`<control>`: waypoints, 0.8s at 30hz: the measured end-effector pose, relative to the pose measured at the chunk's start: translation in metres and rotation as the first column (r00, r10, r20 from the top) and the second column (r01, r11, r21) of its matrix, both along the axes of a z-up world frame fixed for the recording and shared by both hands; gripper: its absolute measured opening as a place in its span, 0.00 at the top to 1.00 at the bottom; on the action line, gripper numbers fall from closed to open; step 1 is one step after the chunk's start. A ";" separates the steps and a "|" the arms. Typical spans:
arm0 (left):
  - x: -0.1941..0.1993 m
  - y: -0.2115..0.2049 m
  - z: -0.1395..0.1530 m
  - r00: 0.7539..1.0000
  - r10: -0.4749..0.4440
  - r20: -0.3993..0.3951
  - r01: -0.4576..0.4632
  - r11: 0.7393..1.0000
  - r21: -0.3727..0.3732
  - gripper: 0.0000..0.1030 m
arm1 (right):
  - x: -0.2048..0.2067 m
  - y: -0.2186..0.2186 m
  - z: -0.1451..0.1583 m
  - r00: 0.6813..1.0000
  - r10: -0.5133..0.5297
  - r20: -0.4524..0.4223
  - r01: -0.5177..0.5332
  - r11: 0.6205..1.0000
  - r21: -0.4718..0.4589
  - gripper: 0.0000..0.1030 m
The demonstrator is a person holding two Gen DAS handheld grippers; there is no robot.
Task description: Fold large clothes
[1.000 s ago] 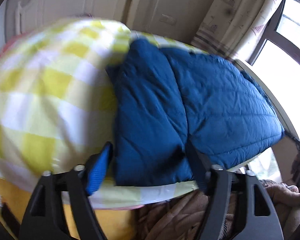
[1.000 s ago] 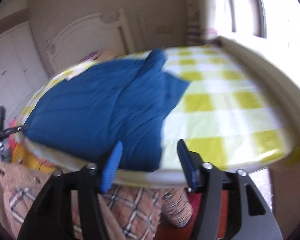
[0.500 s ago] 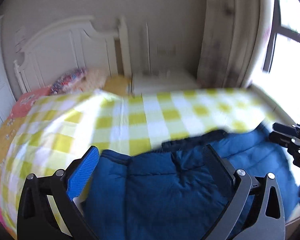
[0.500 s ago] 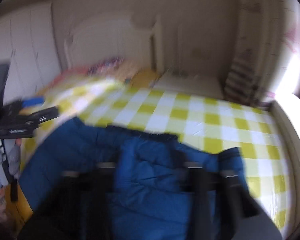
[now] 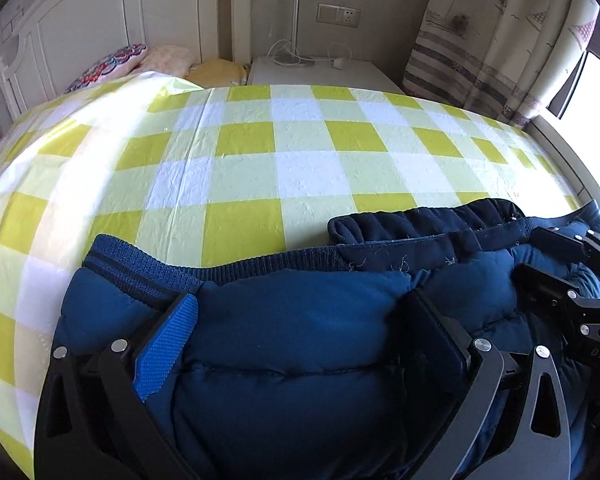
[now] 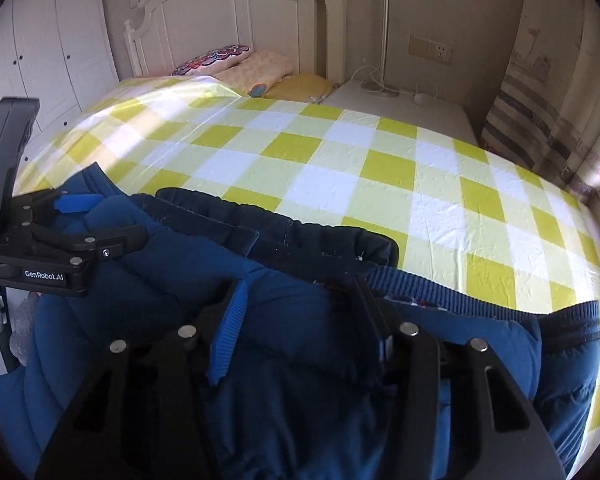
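Note:
A padded blue jacket (image 5: 300, 344) lies bunched at the near edge of the bed, its dark ribbed hem and collar facing the headboard; it also shows in the right wrist view (image 6: 284, 344). My left gripper (image 5: 304, 320) presses into the padding with its jaws wide apart around a bulge of fabric. My right gripper (image 6: 300, 304) does the same further right, jaws apart around padded fabric. Each gripper shows in the other's view: the right one in the left wrist view (image 5: 568, 276), the left one in the right wrist view (image 6: 96, 220).
The bed carries a yellow-and-white checked sheet (image 5: 300, 152). Pillows (image 6: 252, 64) lie by the white headboard (image 6: 228, 12). A white nightstand (image 5: 320, 72) with a lamp and cables stands beside it. A curtain (image 5: 492, 36) and window are on the right.
Both grippers swung from facing the bed's side toward the headboard and dropped onto the jacket. The jacket now lies bunched under the jaws, nearer the camera.

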State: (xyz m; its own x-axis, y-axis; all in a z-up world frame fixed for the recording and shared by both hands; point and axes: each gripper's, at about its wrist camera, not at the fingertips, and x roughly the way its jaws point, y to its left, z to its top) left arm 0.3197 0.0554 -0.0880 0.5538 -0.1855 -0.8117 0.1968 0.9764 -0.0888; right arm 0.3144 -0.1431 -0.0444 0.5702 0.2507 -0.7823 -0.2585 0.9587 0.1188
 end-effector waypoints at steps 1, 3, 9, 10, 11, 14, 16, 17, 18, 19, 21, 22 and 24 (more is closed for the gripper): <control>-0.001 -0.001 0.000 1.000 0.000 0.003 0.000 1.000 0.006 0.04 | -0.002 0.002 0.002 1.000 0.000 0.002 0.000 1.000 -0.009 0.49; -0.002 -0.002 0.000 1.000 -0.001 0.010 0.000 1.000 0.014 0.04 | -0.003 0.006 0.002 1.000 0.004 0.009 -0.003 0.999 -0.041 0.48; -0.003 -0.005 0.004 1.000 0.000 0.022 -0.001 1.000 0.027 0.04 | -0.004 0.014 0.002 1.000 0.012 0.025 -0.009 0.994 -0.107 0.46; -0.003 -0.006 0.004 1.000 0.000 0.023 0.000 1.000 0.032 0.04 | -0.004 0.015 0.001 1.000 0.017 0.019 -0.014 0.994 -0.111 0.45; -0.003 -0.006 0.004 1.000 -0.001 0.024 0.000 0.999 0.035 0.04 | -0.003 0.014 0.002 1.000 0.025 0.010 -0.024 0.994 -0.107 0.42; -0.003 -0.007 0.004 1.000 0.000 0.028 -0.001 0.999 0.046 0.04 | 0.002 0.007 0.014 0.999 0.028 -0.039 -0.031 0.996 -0.082 0.41; -0.004 -0.007 0.004 0.999 0.000 0.032 -0.001 0.999 0.049 0.04 | -0.002 -0.013 0.032 0.995 -0.093 0.029 0.095 0.993 -0.071 0.35; -0.004 -0.007 0.004 0.999 0.000 0.032 -0.002 0.999 0.049 0.04 | -0.004 -0.024 0.037 0.987 -0.154 0.054 0.157 0.985 -0.073 0.30; -0.004 -0.007 0.004 0.999 0.000 0.032 -0.002 0.999 0.049 0.04 | -0.006 -0.038 0.036 0.975 -0.213 0.069 0.218 0.973 -0.075 0.28; -0.004 -0.007 0.004 0.999 0.000 0.032 -0.002 0.999 0.050 0.04 | -0.006 -0.050 0.030 0.966 -0.251 0.062 0.256 0.963 -0.087 0.25; -0.004 -0.007 0.005 1.000 -0.001 0.031 -0.001 0.999 0.046 0.04 | 0.001 -0.081 -0.001 0.936 -0.350 -0.039 0.345 0.934 -0.095 0.23; -0.005 -0.007 0.005 0.999 -0.002 0.035 0.000 0.999 0.049 0.04 | 0.003 -0.098 -0.012 0.924 -0.368 -0.106 0.371 0.929 0.012 0.23; -0.005 -0.007 0.005 0.999 0.000 0.039 -0.002 0.998 0.055 0.04 | 0.004 -0.113 -0.016 0.918 -0.371 -0.142 0.387 0.917 0.100 0.24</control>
State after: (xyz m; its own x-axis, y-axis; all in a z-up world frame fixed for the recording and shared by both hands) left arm 0.3149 0.0479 -0.0829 0.5857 -0.1403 -0.7983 0.1979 0.9799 -0.0271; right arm 0.3187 -0.2559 -0.0603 0.5474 0.1329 -0.8263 0.1444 0.9575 0.2497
